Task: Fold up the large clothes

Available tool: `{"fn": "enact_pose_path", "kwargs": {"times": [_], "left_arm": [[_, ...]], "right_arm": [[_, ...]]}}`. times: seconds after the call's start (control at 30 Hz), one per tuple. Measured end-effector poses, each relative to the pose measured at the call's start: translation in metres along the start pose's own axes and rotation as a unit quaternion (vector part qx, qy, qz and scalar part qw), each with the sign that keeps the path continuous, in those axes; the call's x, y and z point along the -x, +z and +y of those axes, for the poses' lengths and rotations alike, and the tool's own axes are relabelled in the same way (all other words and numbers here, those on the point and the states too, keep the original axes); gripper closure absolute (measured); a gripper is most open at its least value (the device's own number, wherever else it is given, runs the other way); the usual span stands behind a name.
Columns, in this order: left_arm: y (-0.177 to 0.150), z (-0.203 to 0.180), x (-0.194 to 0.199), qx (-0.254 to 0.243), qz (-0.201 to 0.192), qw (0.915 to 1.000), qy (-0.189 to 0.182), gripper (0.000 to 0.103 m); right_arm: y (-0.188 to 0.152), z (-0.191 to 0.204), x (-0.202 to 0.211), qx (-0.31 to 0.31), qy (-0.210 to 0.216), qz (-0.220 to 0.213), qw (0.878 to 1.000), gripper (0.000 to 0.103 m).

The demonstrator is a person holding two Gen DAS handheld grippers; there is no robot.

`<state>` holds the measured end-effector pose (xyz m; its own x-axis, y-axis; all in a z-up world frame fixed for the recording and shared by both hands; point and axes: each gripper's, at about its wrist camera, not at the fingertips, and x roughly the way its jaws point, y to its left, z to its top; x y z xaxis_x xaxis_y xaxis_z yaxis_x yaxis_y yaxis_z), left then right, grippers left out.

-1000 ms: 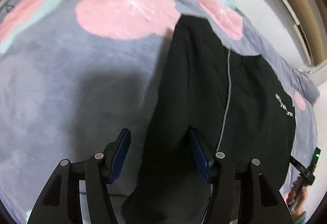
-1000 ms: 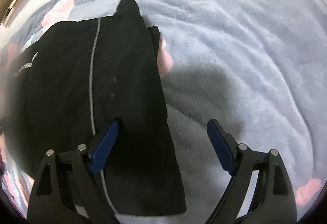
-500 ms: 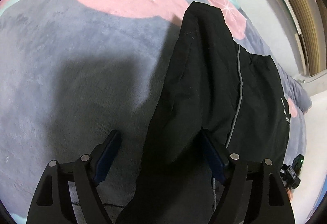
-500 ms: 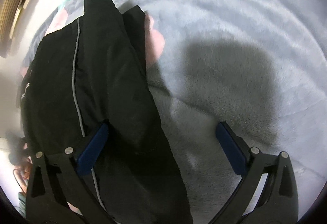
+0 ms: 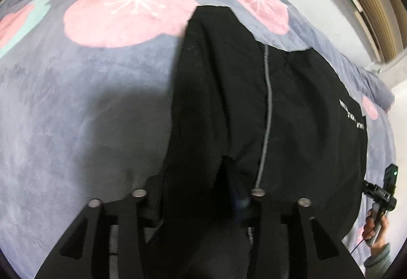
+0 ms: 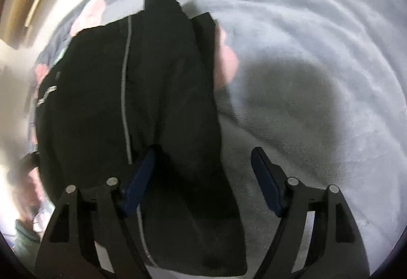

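- The black garment [image 5: 292, 113], trousers or a jacket by its grey piping and small white lettering, lies partly folded on the bed, over the grey blanket [image 5: 76, 113] with pink blossoms; its long narrow end runs toward the blanket's far edge, by the wall.
- It looks light, limp and a little slick; it should drape and slide rather than hold a crease; the near hem, gathered in several layers, seems the place to take hold, one corner per gripper.
- The left gripper [image 5: 193, 192] points steeply down over the near hem; its jaws have just been closing, with a bunch of black cloth heaped between them; the pads are hidden under the fabric, so whether they pinch it I cannot tell.
- The right gripper [image 6: 203, 177] points just as steeply at the garment's other near corner; its jaws have also been closing yet stand wide apart; cloth lies against the left pad, the right pad is clear over bare blanket, so nothing is gripped.
- The person's right hand [image 5: 376, 228] shows at the left view's edge, holding its handle.
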<state>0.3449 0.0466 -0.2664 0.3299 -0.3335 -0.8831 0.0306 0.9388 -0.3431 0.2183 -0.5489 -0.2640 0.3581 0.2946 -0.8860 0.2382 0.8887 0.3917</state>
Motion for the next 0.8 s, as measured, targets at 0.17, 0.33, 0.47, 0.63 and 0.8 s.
{"fn": "enact_pose_path", "kwargs": {"times": [0.17,0.33,0.47,0.63,0.8], "left_arm": [[0.0,0.01,0.012,0.007,-0.004,0.9999,-0.012,0.052],[-0.007,0.022,0.027,0.008,0.005,0.9996,-0.028,0.049],[-0.007,0.024,-0.008,0.013,0.07,0.9951,-0.068,0.036],[0.006,0.017,-0.039,0.036,0.074,0.9898,-0.117,0.026],[0.011,0.011,-0.047,0.035,0.065,0.9878,-0.137,0.037]], "right_arm": [[-0.01,0.005,0.019,0.022,0.012,0.005,1.0,0.027],[-0.025,0.0,0.024,0.043,0.012,0.043,0.998,0.027],[-0.017,-0.013,0.004,0.014,0.045,0.077,0.996,0.019],[-0.003,-0.028,-0.015,-0.034,0.103,0.074,0.991,0.011],[0.001,-0.022,-0.017,-0.022,0.134,0.055,0.989,0.03]]}}
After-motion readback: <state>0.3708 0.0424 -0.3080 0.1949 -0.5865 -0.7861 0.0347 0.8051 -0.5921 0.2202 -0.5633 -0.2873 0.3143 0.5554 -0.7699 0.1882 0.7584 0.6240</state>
